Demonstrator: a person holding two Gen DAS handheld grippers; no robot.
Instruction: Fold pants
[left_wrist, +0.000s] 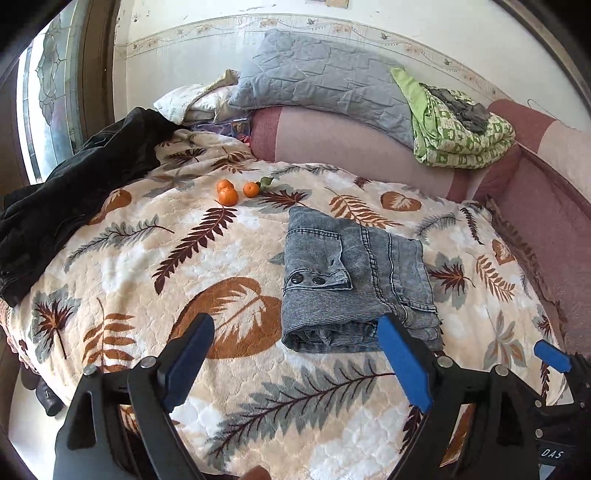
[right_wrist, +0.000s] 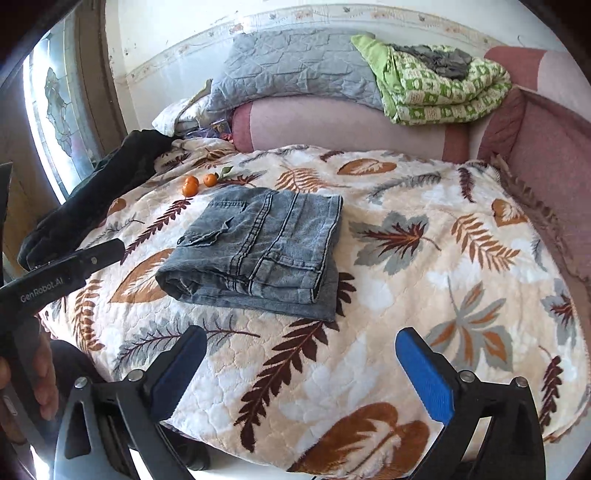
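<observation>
Folded grey denim pants (left_wrist: 354, 280) lie on the leaf-patterned blanket (left_wrist: 229, 387) of the bed, near three tangerines (left_wrist: 232, 192). The left claw (left_wrist: 295, 365) and right claw (right_wrist: 301, 373) both stand spread and empty. The pants lie just beyond the fingertips of each, untouched.

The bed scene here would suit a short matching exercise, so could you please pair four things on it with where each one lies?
Things:
1. folded jeans
2. oranges
3. black garment
4. green patterned quilt

Places:
A. heaped at the blanket's left edge, near the window
B. on the pink bolster along the wall, to the right
C. middle of the leaf-print blanket, just beyond the open grippers
D. on the blanket beyond the jeans, with a leaf beside them

Pairs: 1-C, 2-D, 3-A, 4-B
</observation>
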